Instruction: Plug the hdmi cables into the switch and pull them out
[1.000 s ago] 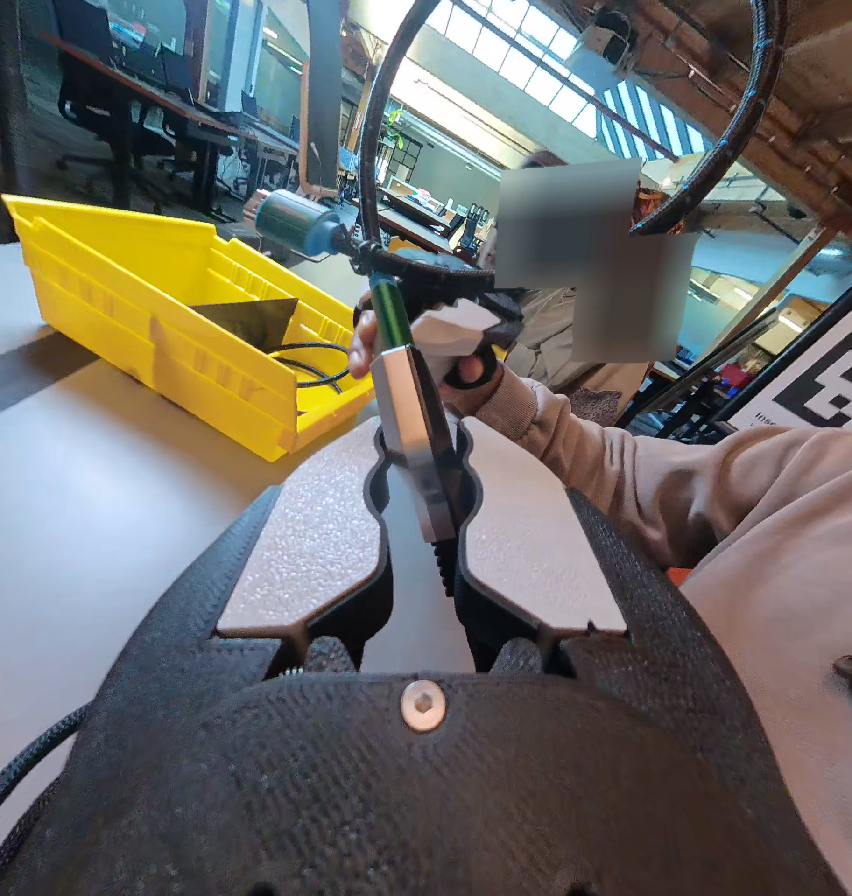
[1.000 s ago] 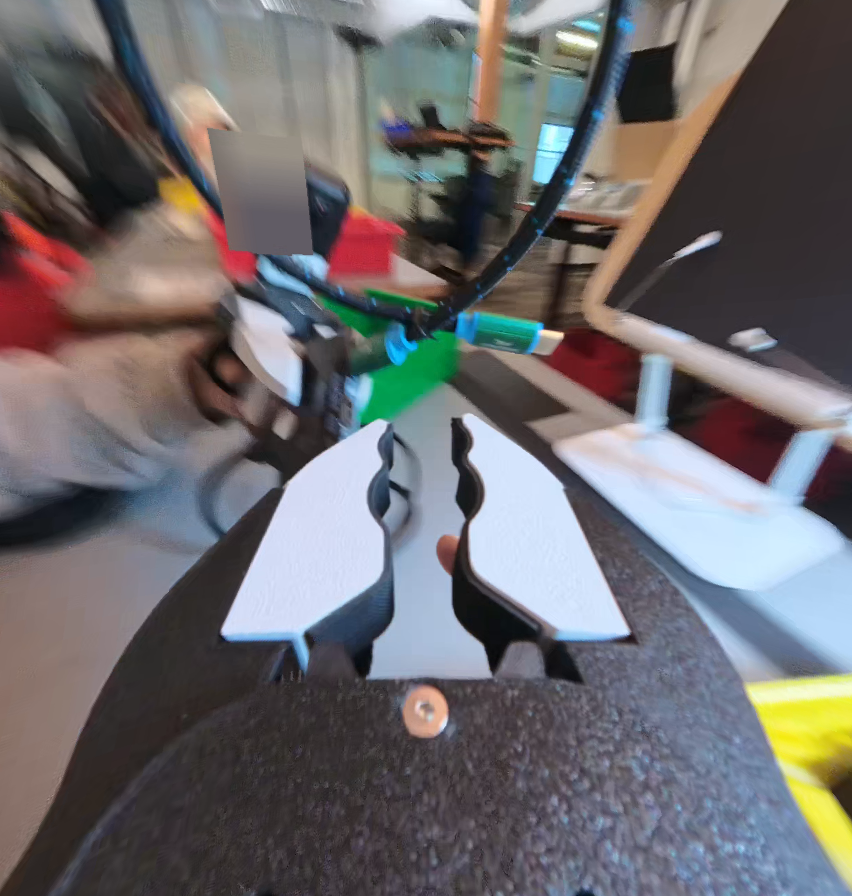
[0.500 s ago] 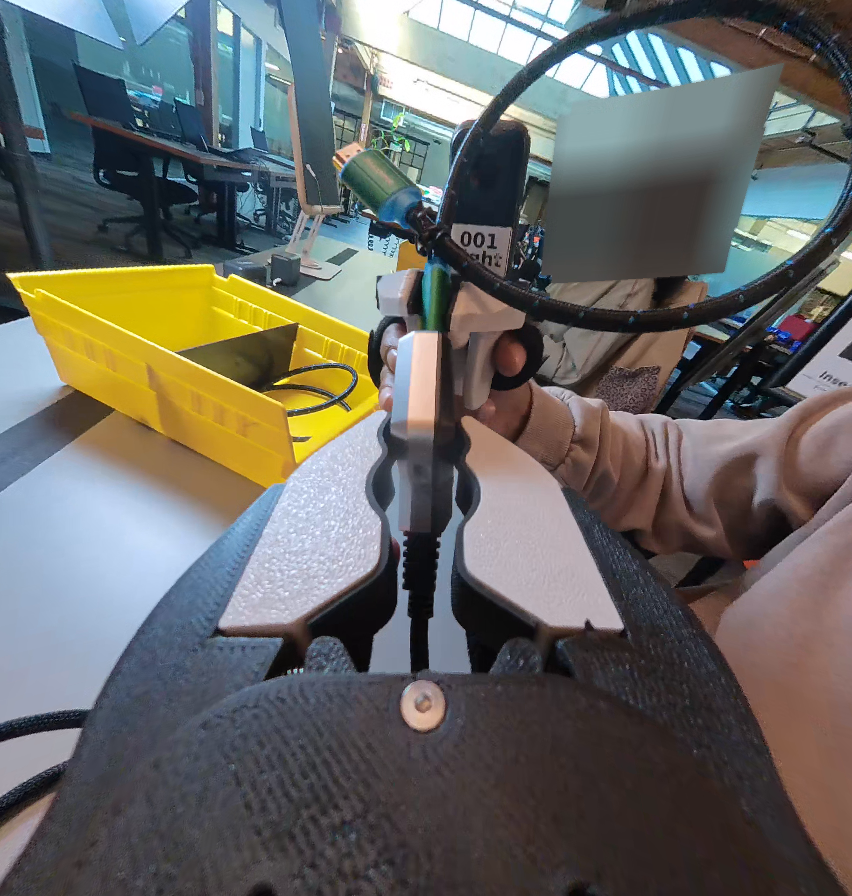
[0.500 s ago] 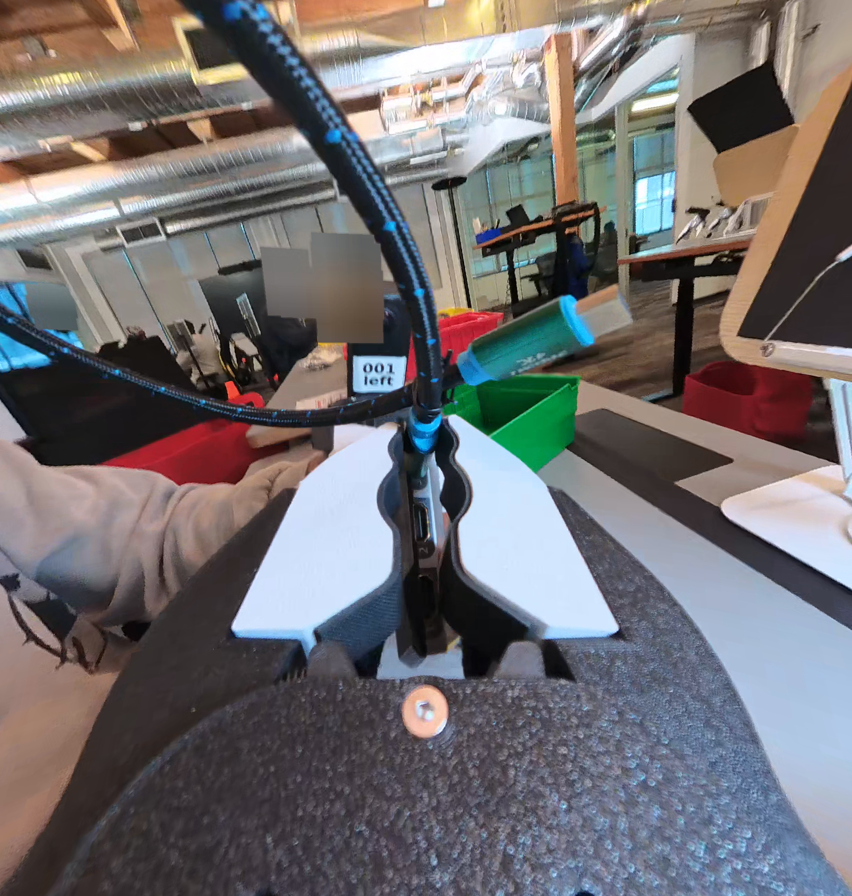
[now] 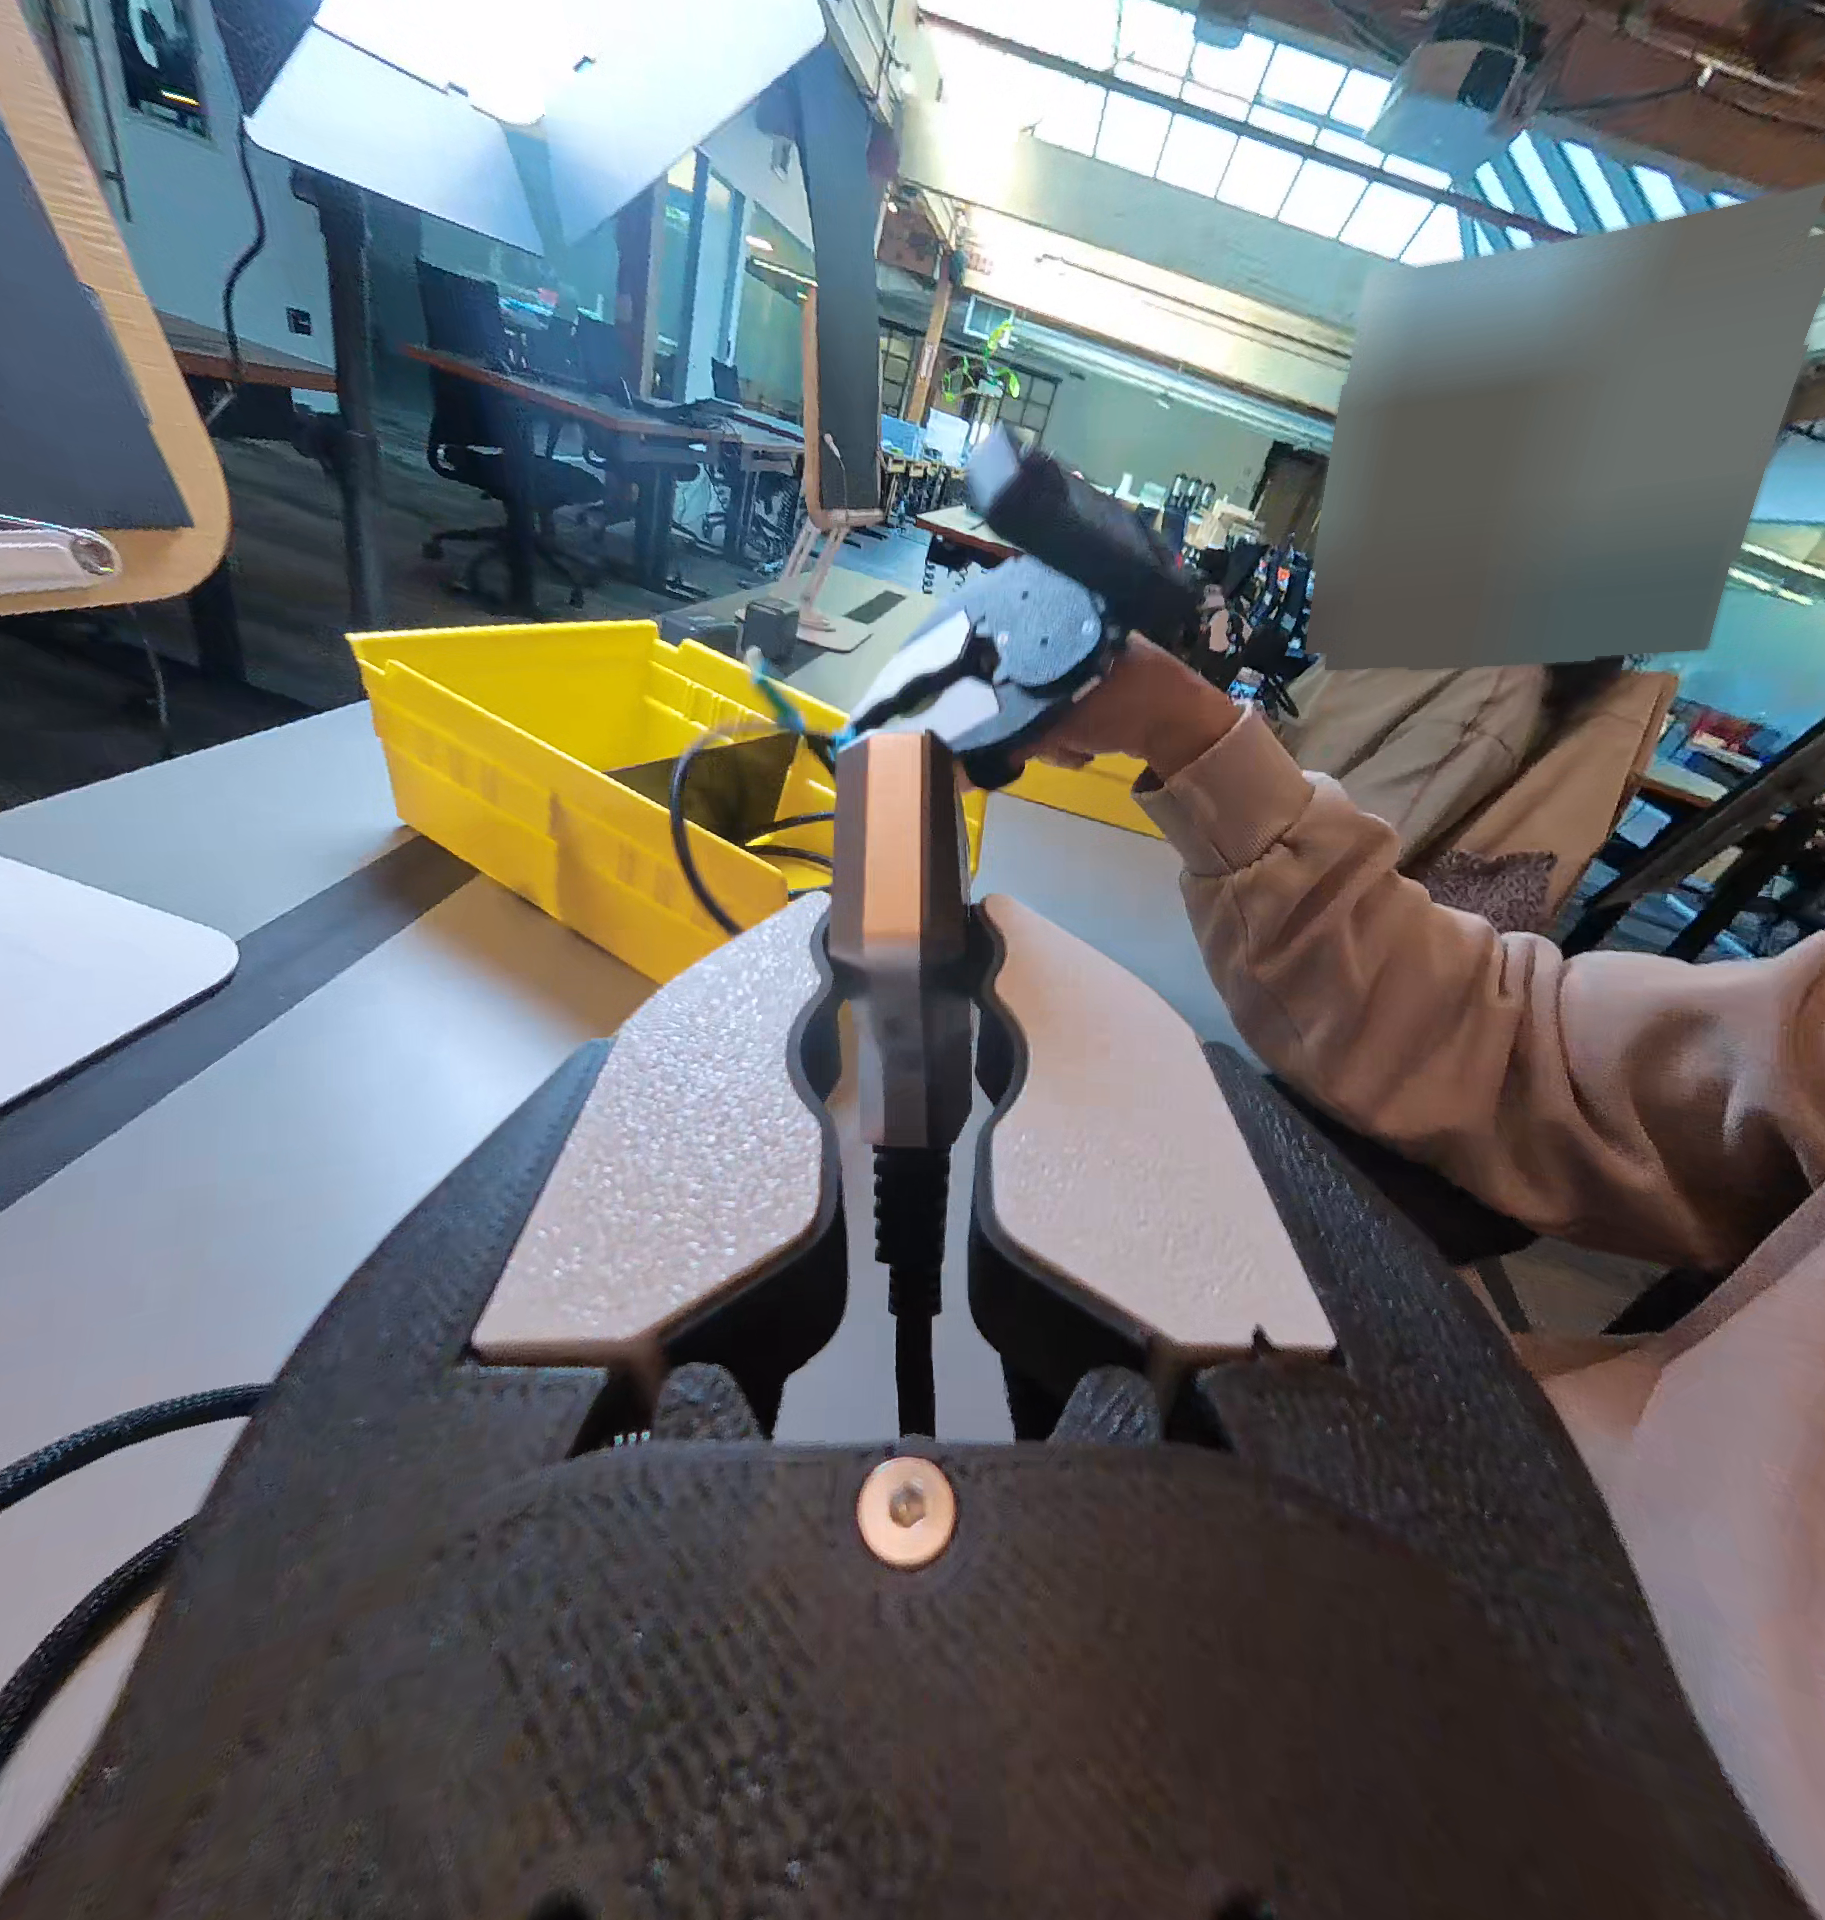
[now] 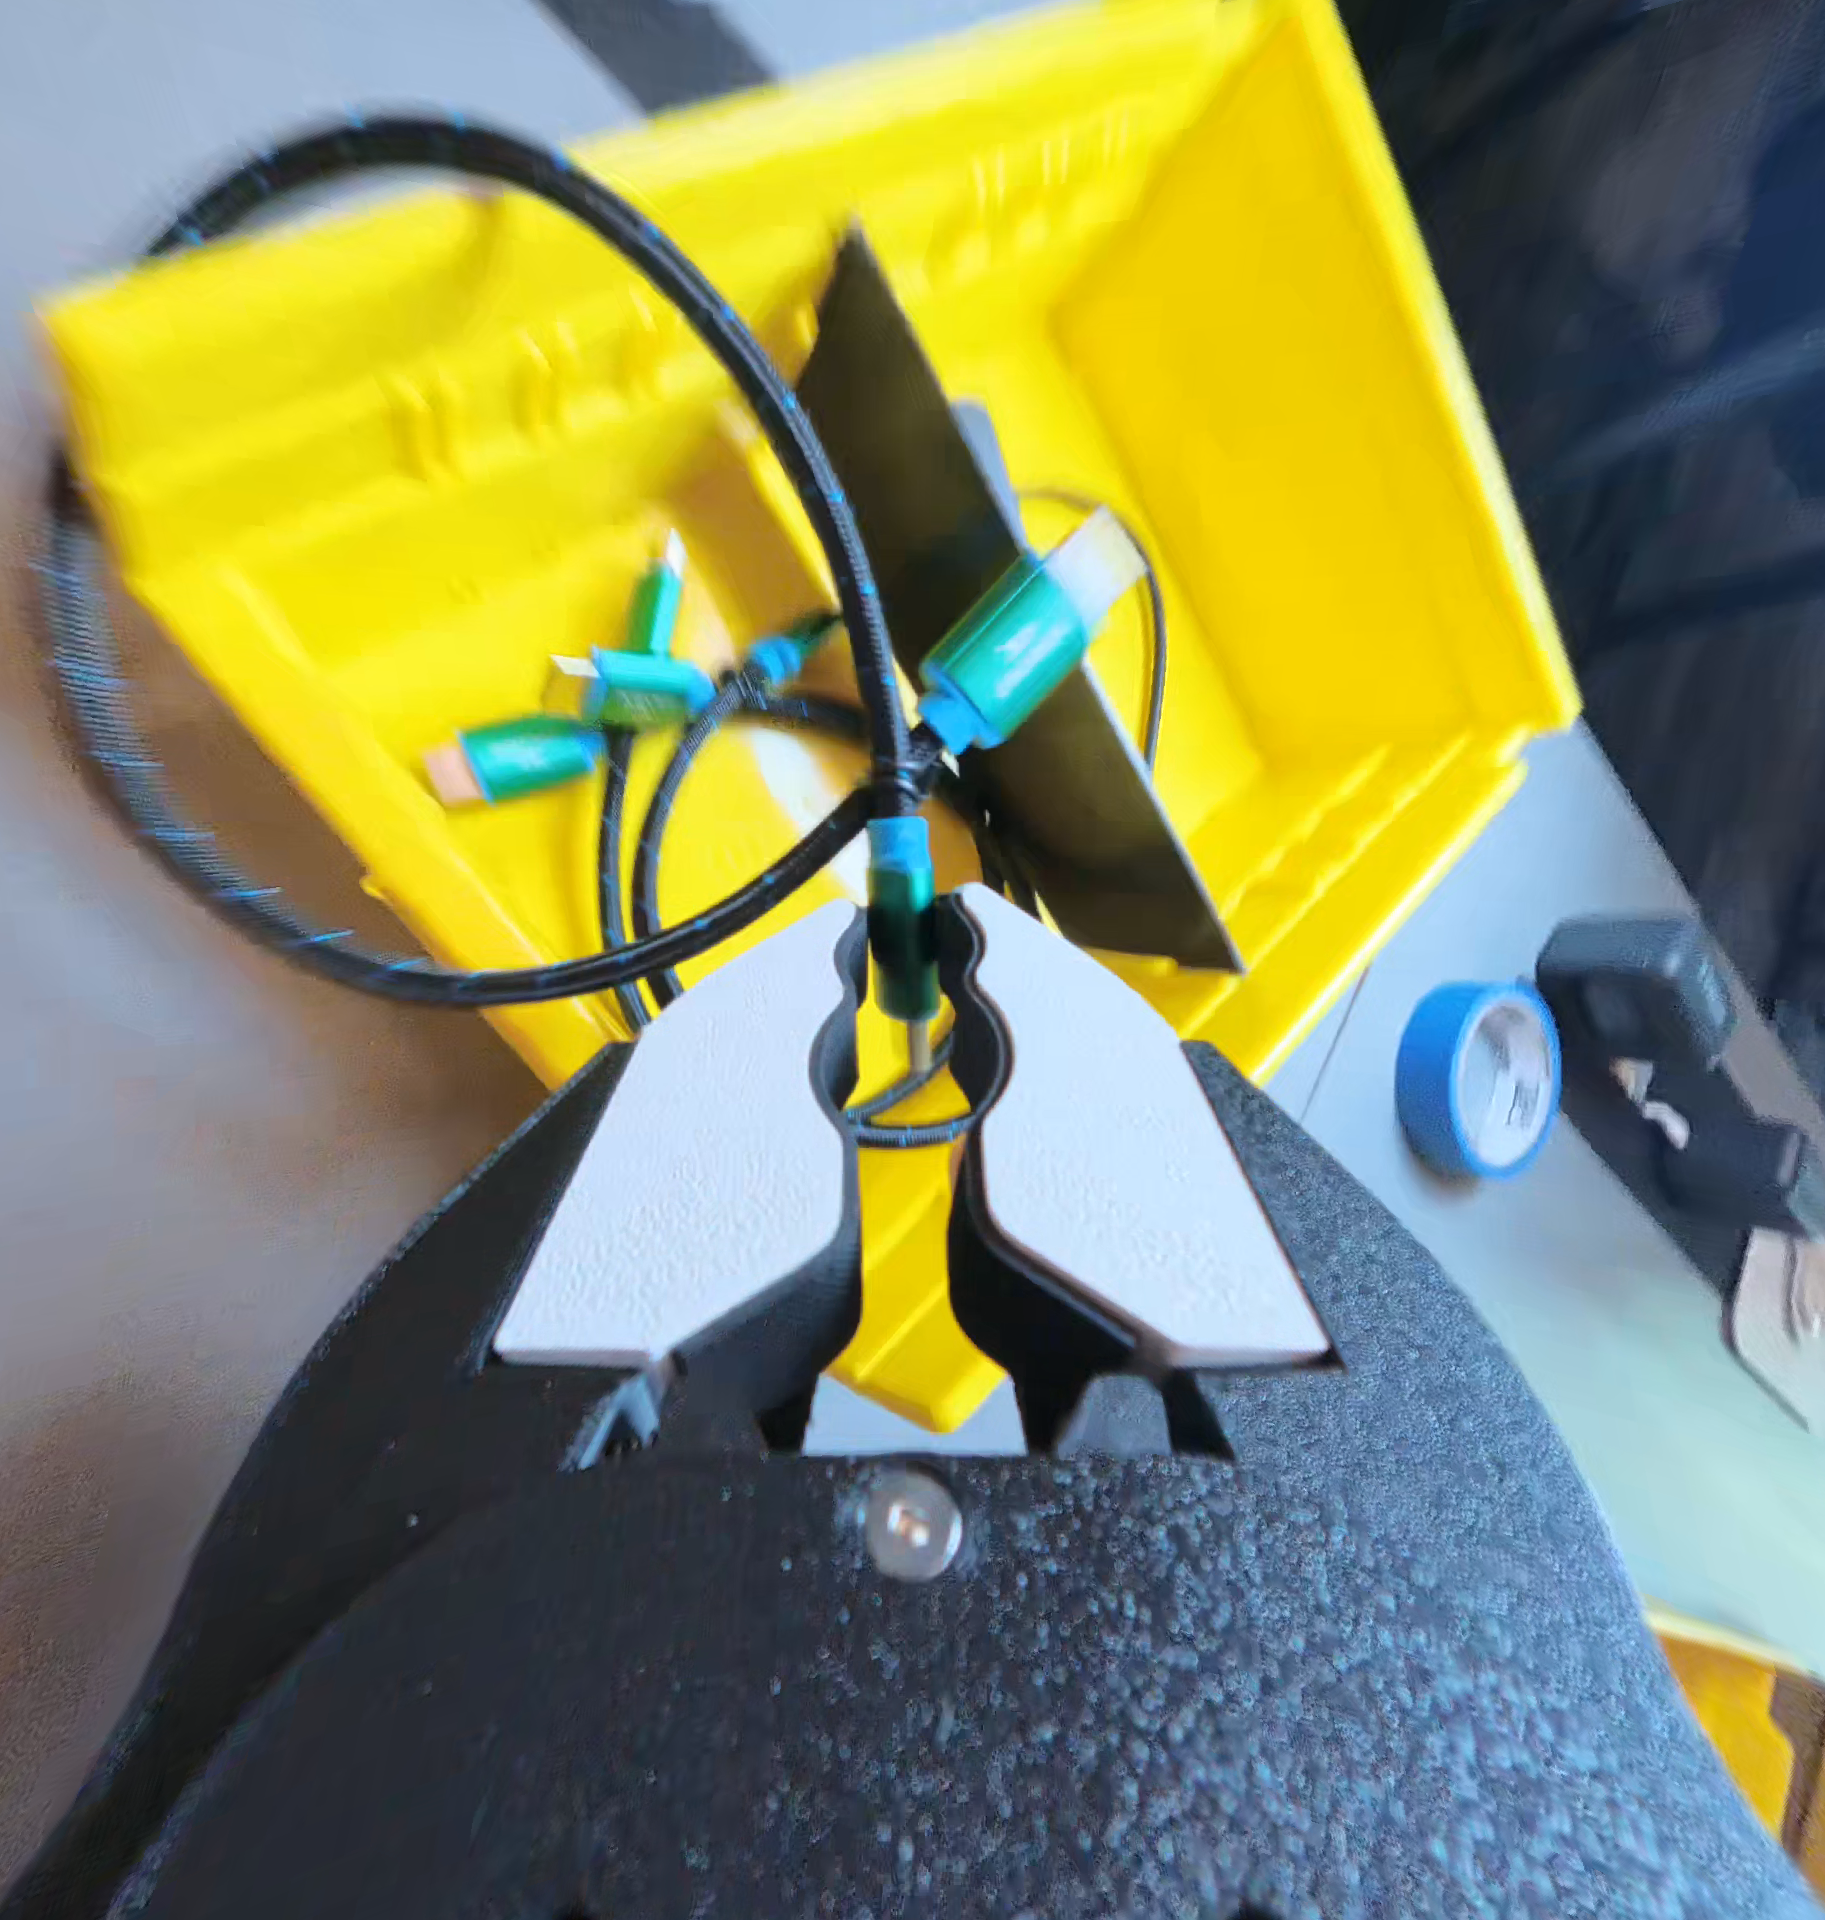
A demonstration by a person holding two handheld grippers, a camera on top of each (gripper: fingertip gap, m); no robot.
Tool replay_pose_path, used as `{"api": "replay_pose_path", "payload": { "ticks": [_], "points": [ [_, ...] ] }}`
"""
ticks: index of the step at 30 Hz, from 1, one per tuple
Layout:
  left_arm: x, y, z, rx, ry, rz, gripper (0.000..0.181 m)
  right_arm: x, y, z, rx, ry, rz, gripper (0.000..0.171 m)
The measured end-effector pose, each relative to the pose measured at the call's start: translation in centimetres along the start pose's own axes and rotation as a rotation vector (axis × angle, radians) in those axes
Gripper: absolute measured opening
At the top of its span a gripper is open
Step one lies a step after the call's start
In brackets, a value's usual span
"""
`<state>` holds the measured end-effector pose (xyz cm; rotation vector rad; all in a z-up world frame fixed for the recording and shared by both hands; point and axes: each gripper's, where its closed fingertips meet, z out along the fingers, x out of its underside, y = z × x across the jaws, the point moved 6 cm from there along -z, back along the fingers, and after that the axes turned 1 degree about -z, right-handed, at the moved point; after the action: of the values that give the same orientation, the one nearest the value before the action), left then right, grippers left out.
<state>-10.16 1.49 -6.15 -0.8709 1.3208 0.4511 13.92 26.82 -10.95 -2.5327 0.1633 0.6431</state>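
Left wrist view: the silver switch (image 5: 900, 940) is clamped upright between the fingers of the left gripper (image 5: 903, 997), as it was half a second earlier, with its black lead running back between the jaws. The looped cable and green plug that stood on top of the switch then are gone from it, and the right gripper (image 5: 975, 675) has been carried away to a spot above the yellow bin (image 5: 575, 800).

In the right wrist view, the right gripper (image 6: 913, 971) is clenched on a green plug (image 6: 903, 961) of a braided black cable (image 6: 773, 384), held over the bin's near end; the switch that sat between these jaws earlier is no longer seen there. The cable's other green plug (image 6: 1022, 639) hangs in the air above the bin.

Inside the yellow bin (image 6: 1251, 436), a dark divider plate (image 6: 991, 623) is set across it. On the left of the divider, several more green plugs (image 6: 633, 696) and coiled cables are lying. A blue tape roll (image 6: 1479, 1081) is lying on the table just right of the bin.
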Motion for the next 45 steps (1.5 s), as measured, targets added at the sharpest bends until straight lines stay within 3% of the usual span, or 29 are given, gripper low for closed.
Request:
{"api": "replay_pose_path", "payload": {
  "ticks": [2, 6, 11, 22, 36, 39, 43, 45],
  "points": [
    [-0.4, 0.2, -0.4, -0.011, -0.022, -0.012, 0.022, 1.5, -1.1, 1.2, 0.068, 0.097, 0.067, 0.017],
    [-0.9, -0.1, -1.0, -0.038, -0.035, 0.021, 0.021, 2.3, -2.7, 1.0, 0.224, 0.13, 0.065, 0.045],
    [-1.0, -0.3, -0.8, -0.094, -0.015, 0.09, 0.021, -1.5, -2.9, -3.4, 0.306, -0.193, 0.055, 0.043],
    [-1.9, -2.4, -0.2, -0.098, -0.002, 0.202, 0.021, -6.9, 2.4, -8.8, 0.284, -0.454, -0.162, 0.043],
    [-4.4, -6.7, -0.4, -0.006, -0.087, 0.282, 0.023, -10.5, 9.7, -11.1, -0.042, -0.727, -0.283, 0.043],
    [-4.1, -6.8, -0.3, 0.002, -0.061, 0.31, 0.024, -11.2, 11.5, -13.1, -0.272, -0.874, -0.228, 0.043],
    [-3.7, -6.9, -0.1, 0.011, -0.043, 0.332, 0.023, -11.2, 13.0, -16.6, -0.734, -1.052, -0.122, 0.044],
    [-3.4, -7.2, 0.2, 0.035, -0.031, 0.336, 0.023, -11.3, 13.2, -16.5, -0.761, -1.059, -0.093, 0.044]
  ]
}}
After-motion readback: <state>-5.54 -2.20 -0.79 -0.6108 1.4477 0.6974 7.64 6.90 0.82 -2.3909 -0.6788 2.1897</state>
